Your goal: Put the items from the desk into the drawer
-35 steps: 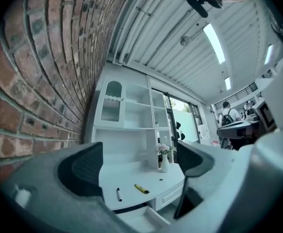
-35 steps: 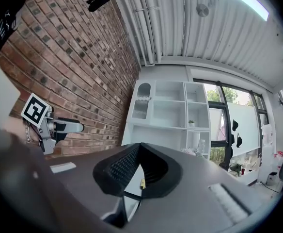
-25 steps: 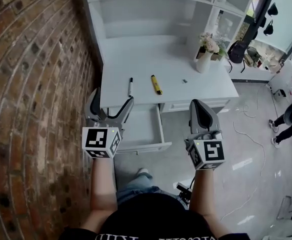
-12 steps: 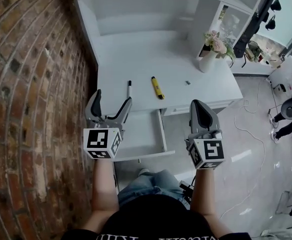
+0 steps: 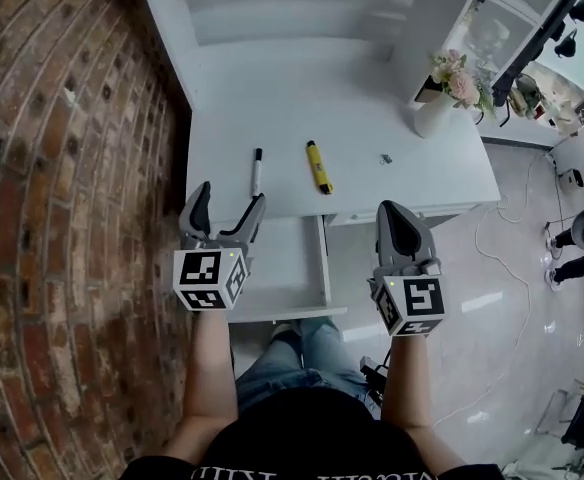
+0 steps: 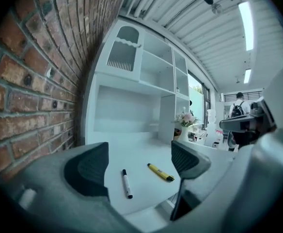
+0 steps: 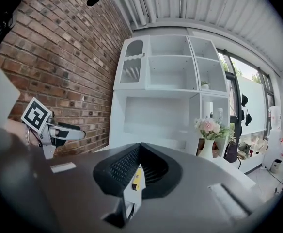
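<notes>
a brick wall (image 5: pixel 62 218) fills the left of the head view, beside a white shelf unit (image 5: pixel 302 8) at the top. below it lies the white tabletop (image 5: pixel 362 118). under its lower edge the drawer (image 5: pixel 284 263) stands pulled out, showing its white floor. the left claw (image 5: pixel 229 200) hovers over the drawer's left side, jaws wide apart, gripping nothing. the right claw (image 5: pixel 396 215), lower right of centre, is closed and empty. a flower vase (image 5: pixel 434 116) stands upper right. the yellow marker (image 5: pixel 319 167), black marker (image 5: pixel 256 171) and a tiny dark item (image 5: pixel 385 158) lie on the tabletop.
</notes>
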